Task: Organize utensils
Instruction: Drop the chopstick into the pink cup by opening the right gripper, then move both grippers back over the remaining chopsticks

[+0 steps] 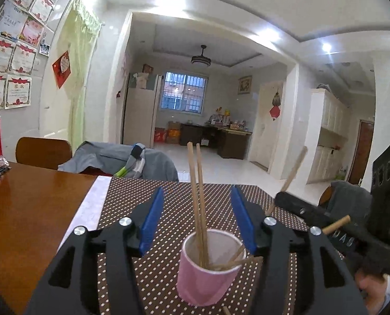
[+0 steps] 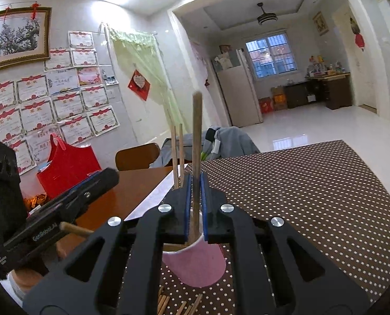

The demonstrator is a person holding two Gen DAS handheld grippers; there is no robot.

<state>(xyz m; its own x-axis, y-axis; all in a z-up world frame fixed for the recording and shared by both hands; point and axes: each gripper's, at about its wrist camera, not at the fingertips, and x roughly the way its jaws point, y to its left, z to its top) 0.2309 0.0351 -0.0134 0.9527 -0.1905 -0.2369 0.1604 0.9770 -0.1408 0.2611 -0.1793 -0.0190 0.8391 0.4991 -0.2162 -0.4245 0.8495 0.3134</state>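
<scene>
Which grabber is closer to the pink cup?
Left. The left gripper is open with its fingers on either side of the pink cup. The right gripper holds a chopstick just above the cup's rim.

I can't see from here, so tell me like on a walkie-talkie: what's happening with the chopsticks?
Left gripper open around pink cup. Right gripper shut on chopstick, above cup. More chopsticks lying on mat.

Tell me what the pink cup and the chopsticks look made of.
Pink cup: probably paper, going by its matte pink wall, white inside and thin rolled rim. Chopsticks standing in it: likely bamboo or light wood, being tan, matte and unpainted. The chopstick in the right gripper looks the same.
</scene>
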